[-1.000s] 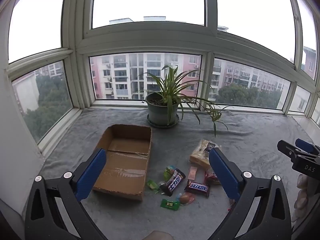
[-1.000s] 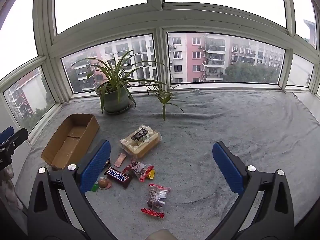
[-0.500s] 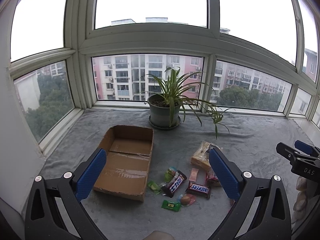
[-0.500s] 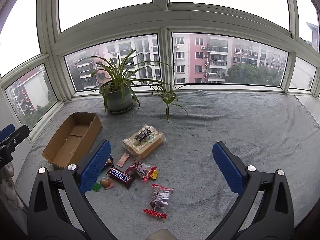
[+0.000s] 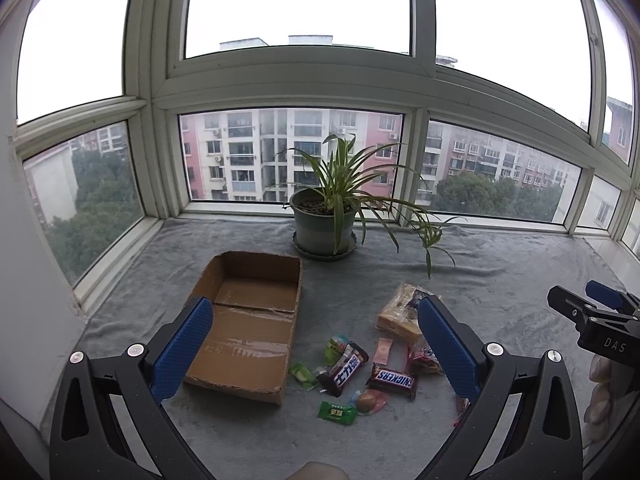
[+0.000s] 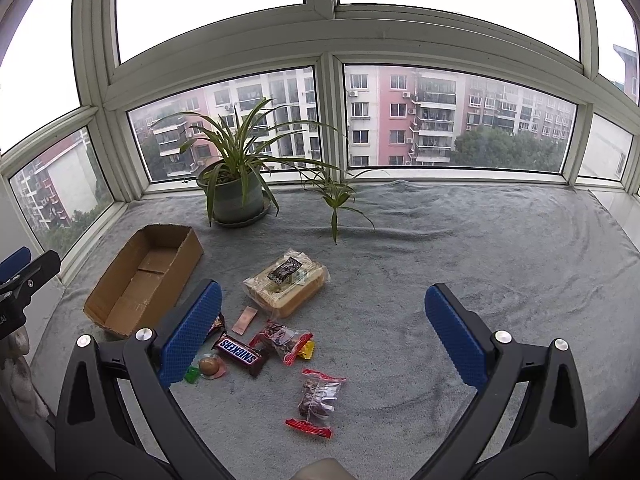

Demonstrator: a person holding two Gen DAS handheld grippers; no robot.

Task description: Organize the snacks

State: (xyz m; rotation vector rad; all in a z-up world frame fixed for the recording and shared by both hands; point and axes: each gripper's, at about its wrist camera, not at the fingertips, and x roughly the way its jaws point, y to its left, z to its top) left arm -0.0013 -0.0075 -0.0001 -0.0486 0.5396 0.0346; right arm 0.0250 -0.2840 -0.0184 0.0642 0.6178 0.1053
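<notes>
Left gripper (image 5: pixel 316 340) hovered above the grey blanket (image 5: pixel 500 280), fingers spread wide, nothing between them. Right gripper (image 6: pixel 324 328) likewise hovered with fingers wide and nothing held. Cardboard box (image 5: pixel 244 320) sat open on the blanket, nothing visible inside, at about 10 o'clock from the snack pile. Snickers bar (image 5: pixel 391 379) lay flat in the pile; a second dark chocolate bar (image 5: pixel 343 368) just beside it at 9 o'clock, a round wrapped sweet (image 5: pixel 368 401) at 7 o'clock. Bread pack (image 6: pixel 286 284) lay at 12 o'clock from the pile. A red-edged clear packet (image 6: pixel 318 402) sat apart at 5 o'clock. Potted plant (image 5: pixel 326 220) stood by the window, beyond the box.
</notes>
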